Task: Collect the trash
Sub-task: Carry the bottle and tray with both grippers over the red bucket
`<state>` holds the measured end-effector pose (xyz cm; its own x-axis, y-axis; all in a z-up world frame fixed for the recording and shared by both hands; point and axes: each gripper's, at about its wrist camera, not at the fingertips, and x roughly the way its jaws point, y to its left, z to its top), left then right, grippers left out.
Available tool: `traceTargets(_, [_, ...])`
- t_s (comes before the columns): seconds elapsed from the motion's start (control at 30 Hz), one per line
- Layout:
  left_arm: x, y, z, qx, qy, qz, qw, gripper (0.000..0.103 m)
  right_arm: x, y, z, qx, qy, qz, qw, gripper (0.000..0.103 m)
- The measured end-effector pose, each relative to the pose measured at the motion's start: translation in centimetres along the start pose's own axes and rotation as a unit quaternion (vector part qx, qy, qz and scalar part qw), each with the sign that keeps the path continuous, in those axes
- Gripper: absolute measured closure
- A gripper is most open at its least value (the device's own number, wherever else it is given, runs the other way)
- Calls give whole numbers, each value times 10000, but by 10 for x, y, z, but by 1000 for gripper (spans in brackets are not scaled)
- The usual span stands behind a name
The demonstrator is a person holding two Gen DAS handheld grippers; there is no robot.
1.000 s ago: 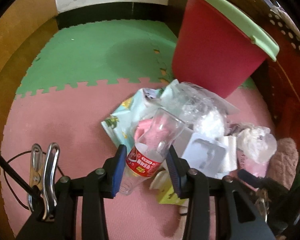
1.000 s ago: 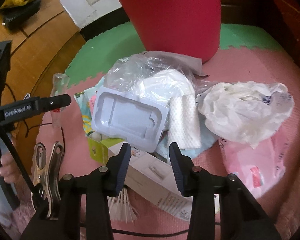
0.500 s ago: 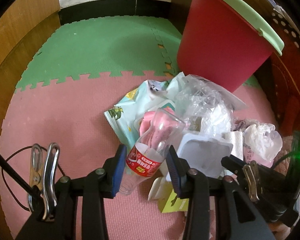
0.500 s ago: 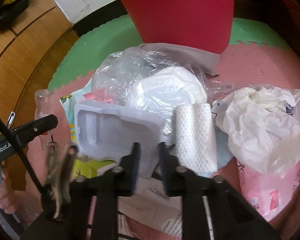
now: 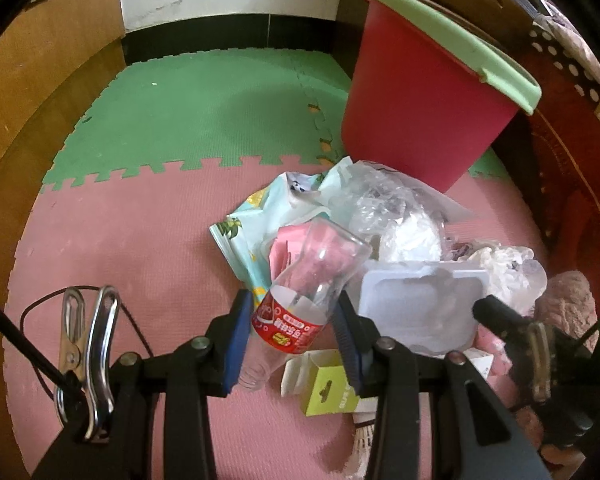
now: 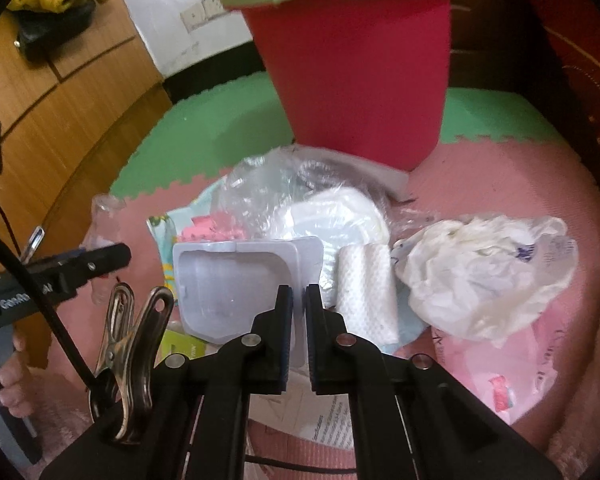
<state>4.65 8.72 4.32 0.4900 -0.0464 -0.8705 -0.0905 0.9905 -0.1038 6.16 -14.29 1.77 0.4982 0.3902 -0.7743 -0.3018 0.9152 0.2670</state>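
My right gripper (image 6: 299,304) pinches the white plastic tray (image 6: 236,280) by its near edge – the red bin (image 6: 360,80) stands straight above it, top centre. My left gripper (image 5: 290,320) clamps the clear bottle (image 5: 300,308), neck toward me.

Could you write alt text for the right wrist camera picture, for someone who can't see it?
The right gripper is shut on the edge of a pale plastic tray, part of a trash pile on a pink foam mat. Beside the tray lie a white paper roll and a crumpled white bag; a red bin stands behind.
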Motion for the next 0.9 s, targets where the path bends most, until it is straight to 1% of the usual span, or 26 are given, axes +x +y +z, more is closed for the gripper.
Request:
traceTargets(0.33, [-39, -18, -3, 67, -280, -90, 9995, 61, -56, -10, 0, 255, -491, 138, 9984, 95])
traceTargets(0.47, [-55, -28, 3, 112, -390, -159, 9990, 61, -79, -14, -2, 268, -628, 138, 9976, 95])
traceTargets(0.67, [-83, -46, 21, 222, -641, -246, 9974, 61, -112, -22, 6, 279, -867, 28, 9958, 95])
traceTargets(0.8, [-94, -55, 37, 285, -739, -398, 9961, 61, -132, -28, 18, 301, -1063, -64, 9939, 95])
traceTargets(0.9, [-100, -64, 54, 385, -853, -426, 9947, 61, -145, -31, 31, 267, -1213, -161, 9921, 95])
